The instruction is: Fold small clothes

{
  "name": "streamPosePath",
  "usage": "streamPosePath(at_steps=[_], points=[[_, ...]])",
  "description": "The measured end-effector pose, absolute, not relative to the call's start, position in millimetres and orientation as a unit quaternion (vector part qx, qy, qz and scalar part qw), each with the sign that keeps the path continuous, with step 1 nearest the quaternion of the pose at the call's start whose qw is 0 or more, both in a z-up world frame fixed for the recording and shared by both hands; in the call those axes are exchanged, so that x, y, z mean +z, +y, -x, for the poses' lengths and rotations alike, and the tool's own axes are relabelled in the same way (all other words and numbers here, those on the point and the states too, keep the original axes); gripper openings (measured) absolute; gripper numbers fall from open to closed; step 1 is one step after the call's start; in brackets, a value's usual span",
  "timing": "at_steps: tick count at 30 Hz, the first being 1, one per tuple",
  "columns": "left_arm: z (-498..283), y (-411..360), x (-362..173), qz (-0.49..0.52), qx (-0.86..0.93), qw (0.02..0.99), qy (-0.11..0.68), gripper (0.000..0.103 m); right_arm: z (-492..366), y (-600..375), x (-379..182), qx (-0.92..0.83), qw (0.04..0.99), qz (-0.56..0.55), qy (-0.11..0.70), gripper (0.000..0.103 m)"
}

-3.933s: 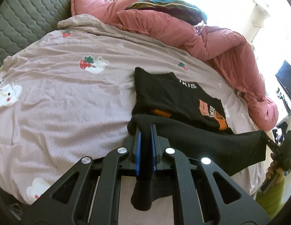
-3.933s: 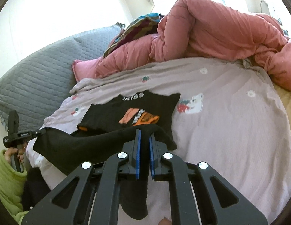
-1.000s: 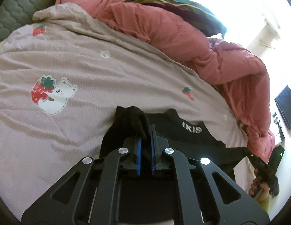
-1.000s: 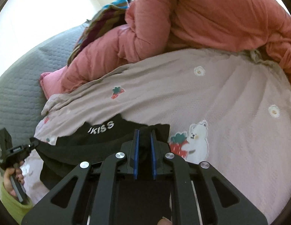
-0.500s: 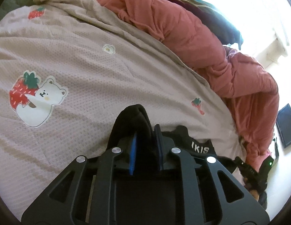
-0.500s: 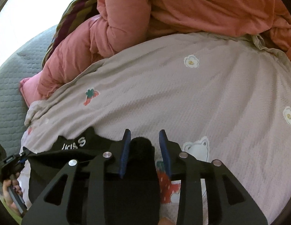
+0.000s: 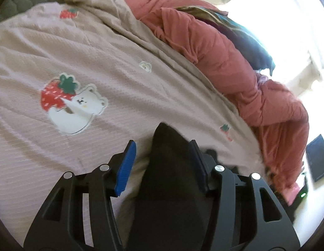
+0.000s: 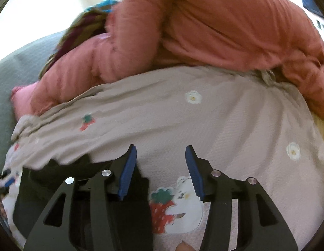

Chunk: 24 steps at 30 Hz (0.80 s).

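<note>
My left gripper (image 7: 162, 163) is spread wide, its blue pads (image 7: 125, 166) clear on either side of a raised corner of the black garment (image 7: 168, 188), which fills the bottom centre of the left wrist frame, lying on the bedsheet (image 7: 99, 62). My right gripper (image 8: 161, 169) is also wide, nothing between its pads; the black garment (image 8: 130, 213) sits at lower left of that frame, under the left finger. Both tools point low across the bed toward the pink duvet (image 8: 203, 31) at the top. A strawberry-and-bear print (image 8: 176, 207) shows between the right fingers.
</note>
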<state>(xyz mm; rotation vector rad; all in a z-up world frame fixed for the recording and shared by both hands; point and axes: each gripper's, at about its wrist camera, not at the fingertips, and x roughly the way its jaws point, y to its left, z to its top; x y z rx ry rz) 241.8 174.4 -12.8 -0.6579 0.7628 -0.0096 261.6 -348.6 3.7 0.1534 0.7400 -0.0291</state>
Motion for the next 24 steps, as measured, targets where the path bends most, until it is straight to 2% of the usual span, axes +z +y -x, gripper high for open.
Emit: streamPosePath(at_steps=[4, 7, 10, 15, 17, 20, 24], points=[[-232.3, 161.5, -18.1, 0.272, -0.001, 0.885, 0.377, 0.043, -242.8, -299.1, -0.4, 0.074, 0.923, 0.016, 0.376, 0.050], [-224.9, 145.0, -16.7, 0.220, 0.000, 0.896, 0.385, 0.043, -228.6, -245.5, -11.8, 0.151, 0.896, 0.112, 0.403, 0.057], [-218.0, 131.4, -11.2, 0.185, -0.007, 0.905, 0.383, 0.043, -227.0, -210.8, -27.1, 0.197, 0.862, 0.148, 0.443, 0.055], [-211.3, 99.4, -6.4, 0.131, -0.045, 0.913, 0.384, 0.047, -268.0, -190.8, -48.3, 0.165, 0.852, 0.128, 0.480, 0.055], [-210.1, 88.6, -9.5, 0.112, -0.057, 0.912, 0.390, 0.047, -290.4, -195.2, -54.1, 0.144, 0.853, 0.090, 0.494, 0.051], [-210.5, 83.5, -14.1, 0.107, -0.063, 0.910, 0.397, 0.048, -313.2, -197.6, -57.5, 0.114, 0.861, 0.077, 0.490, 0.044], [-212.4, 91.7, -20.5, 0.109, -0.046, 0.907, 0.405, 0.049, -327.3, -214.9, -55.5, 0.064, 0.877, 0.050, 0.473, 0.044]])
